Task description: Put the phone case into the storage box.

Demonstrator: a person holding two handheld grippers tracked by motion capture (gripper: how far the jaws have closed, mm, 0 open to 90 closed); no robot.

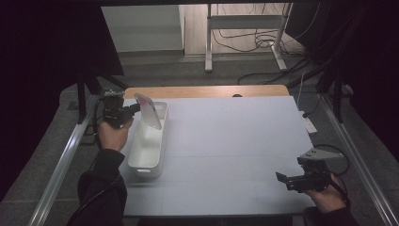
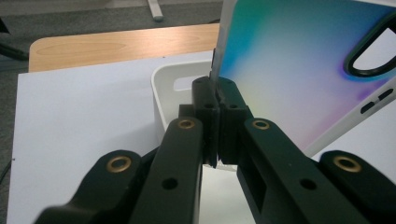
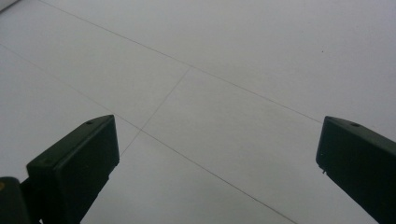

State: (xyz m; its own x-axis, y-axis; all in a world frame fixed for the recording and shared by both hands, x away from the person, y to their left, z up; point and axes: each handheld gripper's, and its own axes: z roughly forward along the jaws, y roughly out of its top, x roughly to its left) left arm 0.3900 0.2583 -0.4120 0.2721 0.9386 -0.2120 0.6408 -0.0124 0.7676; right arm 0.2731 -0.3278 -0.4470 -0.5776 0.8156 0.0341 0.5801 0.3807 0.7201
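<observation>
White plastic makes up the long rectangular bin (image 1: 147, 143) that sits on the pale table (image 1: 226, 141), just to the right of the left gripper (image 1: 136, 108) as the high view shows it, with a slot handle cut into its near end and another in its far end. That gripper, gripped by the person's left hand (image 1: 113, 134), has its jaws pressed together on the edge of a thin flat phone case (image 1: 148, 110), which stands tilted above the far half of the bin, rising up and away from the jaw tips. In the left gripper view the case (image 2: 299, 70) carries a teal-to-violet-to-white gradient, a dark oval camera cutout near its upper corner and small side slots, and its white edge is pinched between the two black pads right at the gripper's (image 2: 215, 95) tips; the bin's rim (image 2: 161, 88) lies just beyond and below them. Well apart, toward the table's near right corner, the right gripper (image 1: 281, 179) is held low in the right hand (image 1: 327, 197), its jaws spread wide with nothing between them; in its own view the right gripper (image 3: 217, 149) looks down on bare white tabletop crossed by faint seam lines.
</observation>
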